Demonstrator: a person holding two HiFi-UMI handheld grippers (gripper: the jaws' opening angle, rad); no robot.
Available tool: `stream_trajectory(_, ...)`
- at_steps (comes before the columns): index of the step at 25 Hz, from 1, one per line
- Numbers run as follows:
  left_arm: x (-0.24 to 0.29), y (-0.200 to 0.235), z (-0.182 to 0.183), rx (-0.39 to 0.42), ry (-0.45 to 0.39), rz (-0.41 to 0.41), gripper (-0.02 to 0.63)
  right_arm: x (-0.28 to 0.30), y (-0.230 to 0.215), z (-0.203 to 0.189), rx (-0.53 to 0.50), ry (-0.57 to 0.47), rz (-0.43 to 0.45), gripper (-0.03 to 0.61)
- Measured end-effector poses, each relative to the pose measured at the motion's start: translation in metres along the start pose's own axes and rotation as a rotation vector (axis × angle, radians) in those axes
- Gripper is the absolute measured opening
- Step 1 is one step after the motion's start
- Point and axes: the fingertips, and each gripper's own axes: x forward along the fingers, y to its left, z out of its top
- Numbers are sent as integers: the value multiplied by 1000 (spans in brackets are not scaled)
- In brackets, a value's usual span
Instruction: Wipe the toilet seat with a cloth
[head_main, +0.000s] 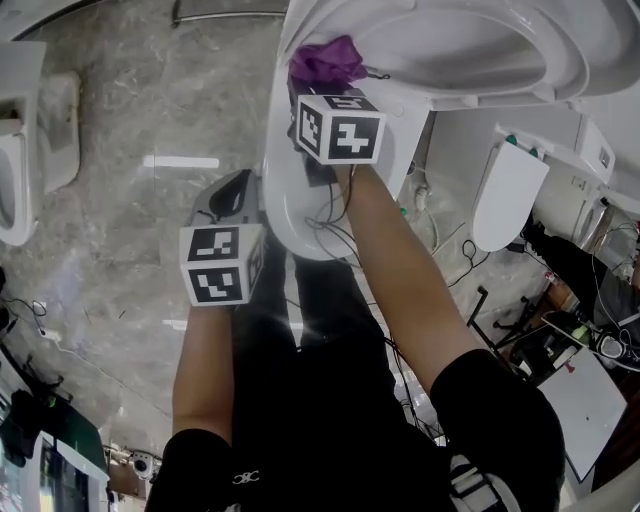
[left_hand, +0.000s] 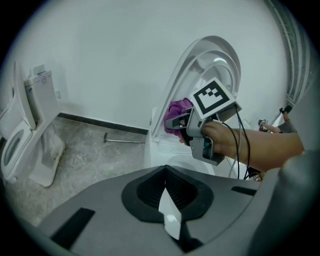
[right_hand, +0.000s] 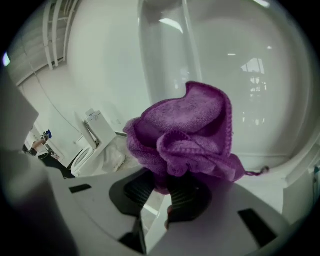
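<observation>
Closest to us are our two bare forearms, each running out to a grey hand-held gripper topped with a cube of black-and-white square markers. Up ahead, the right gripper (head_main: 326, 88) has its jaws clamped on a crumpled purple terry cloth (right_hand: 185, 130). We see the fabric bunched above the pads: fluffy looped pile, a stitched hem along the folds, one loose thread trailing off to the right.

That cloth sits at the back of the white ceramic toilet bowl (head_main: 272, 190), right by the foot of the raised white plastic toilet seat (left_hand: 220, 64); whether it touches the seat we cannot tell. Glossy white surface fills the right gripper view behind the cloth.

Over on our left, the left gripper (left_hand: 167, 200) hangs beside the bowl's rim over the grey marbled floor (head_main: 120, 220), jaws pressed together with nothing between them.

As for writing, we get little. The marker cubes carry only blocky patterns, and a second white toilet (left_hand: 22, 135) by the wall shows a small label on its upper part, too small to read. A thin metal bar (left_hand: 125, 140) lies on the floor near the wall.
</observation>
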Motion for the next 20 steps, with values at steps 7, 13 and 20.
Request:
stream_trajectory(7, 27, 13, -22, 32, 38, 3, 6, 41, -25, -12, 107, 55, 7, 77)
stream_trajectory(13, 38, 11, -38, 61, 82, -10, 6, 44, -43, -8, 180, 58, -24, 77)
stream_trajectory(20, 43, 0, -30, 118, 83, -34, 6, 37, -66, -19, 214, 25, -91, 77)
